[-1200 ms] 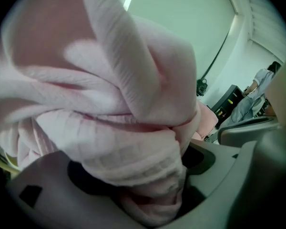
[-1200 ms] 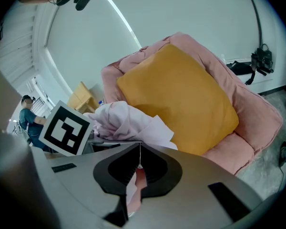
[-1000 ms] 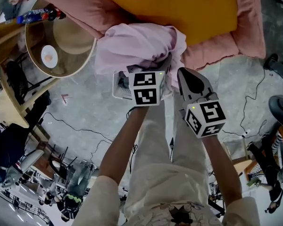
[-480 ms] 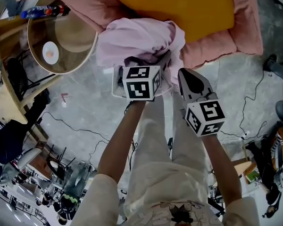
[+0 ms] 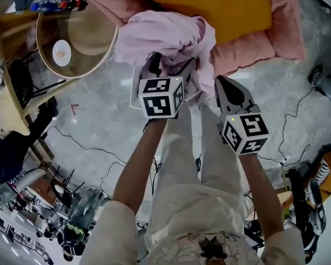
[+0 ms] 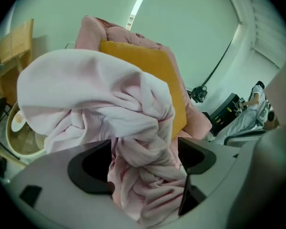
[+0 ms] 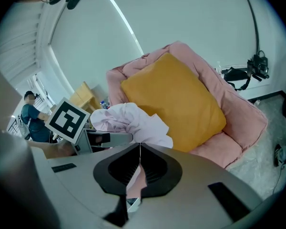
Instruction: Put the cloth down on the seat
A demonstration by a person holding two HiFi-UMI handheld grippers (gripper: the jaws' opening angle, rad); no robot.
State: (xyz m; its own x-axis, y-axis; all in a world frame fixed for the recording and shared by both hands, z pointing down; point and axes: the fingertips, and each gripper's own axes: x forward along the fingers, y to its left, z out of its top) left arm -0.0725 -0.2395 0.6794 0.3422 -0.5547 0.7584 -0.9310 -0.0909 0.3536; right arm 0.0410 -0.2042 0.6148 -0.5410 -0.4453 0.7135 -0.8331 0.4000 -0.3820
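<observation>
1. Plainly, the left tool (image 5: 172,69) is clamped on the cloth (image 5: 165,35). A twisted rope of pale pink fabric fills the gap between its jaws.
2. The cloth rises from that grip in a loose, bunched heap. Seen from the head view, it sits at the front left edge of the pink seat (image 5: 259,43) and overlaps the near corner of the orange cushion (image 5: 209,4). I cannot tell whether its far folds touch the seat.
3. The right tool (image 5: 223,83) is just beside the left one, on the person's right. Its jaws are closed tip to tip with nothing gripped, and they point toward the seat's front edge.
4. The orange cushion lies in the pink seat, leaning on its back.
5. Left of the seat stands a round tabletop (image 5: 94,37) with a small white dish (image 5: 61,52) on it. A bottle (image 5: 60,5) lies beyond its rim.
6. Grey floor (image 5: 99,109) lies below, with thin cables trailing across it.
</observation>
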